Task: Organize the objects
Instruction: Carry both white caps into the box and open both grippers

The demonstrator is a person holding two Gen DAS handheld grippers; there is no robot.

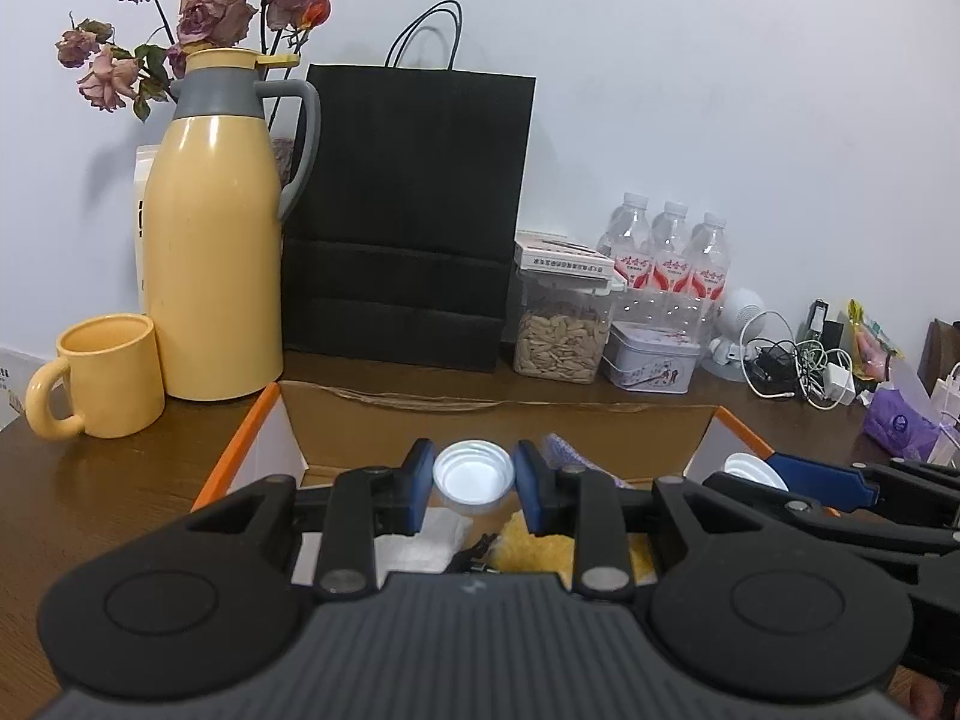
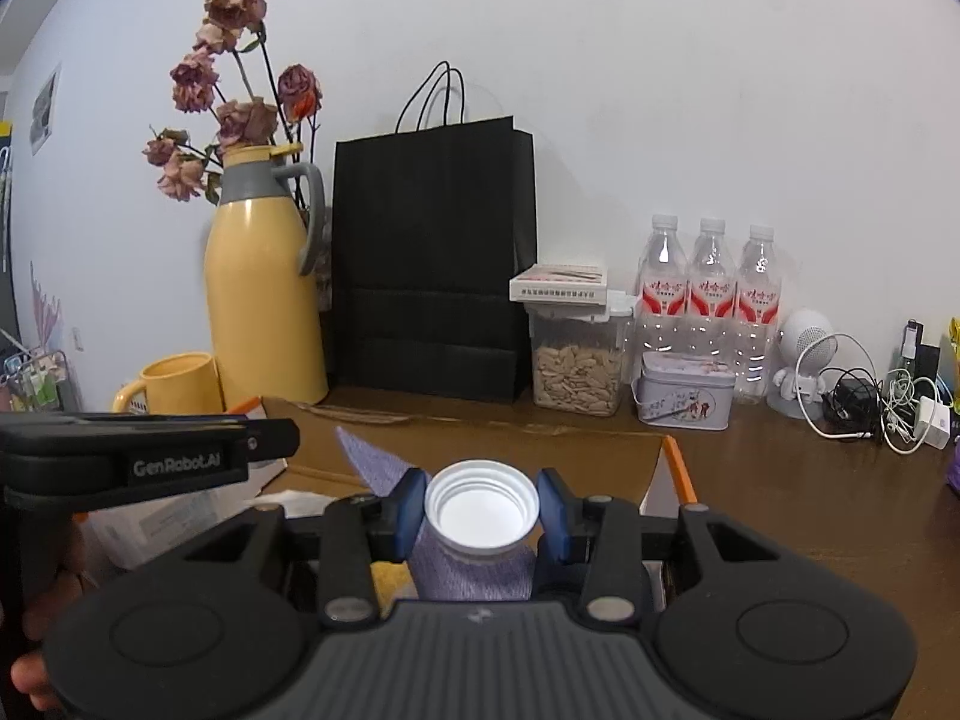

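My left gripper (image 1: 474,467) is shut on a white plastic cap (image 1: 474,480), its blue pads (image 1: 420,468) pressing both sides. It hangs over an open cardboard box (image 1: 498,426) with orange edges. My right gripper (image 2: 482,507) is shut on a second, wider white cap (image 2: 482,516), also above the box (image 2: 480,438). In the left wrist view the right gripper (image 1: 774,471) comes in from the right with its cap (image 1: 750,471). Inside the box lie a purple cloth (image 2: 384,468), a yellow cloth (image 1: 534,546) and white tissue (image 1: 420,543).
On the wooden table behind the box stand a yellow mug (image 1: 102,375), a yellow thermos jug (image 1: 216,240), a black paper bag (image 1: 408,222), a jar of seeds (image 1: 561,330), a tin (image 1: 651,363) and three water bottles (image 1: 672,258). Tangled cables (image 1: 792,366) lie at the right.
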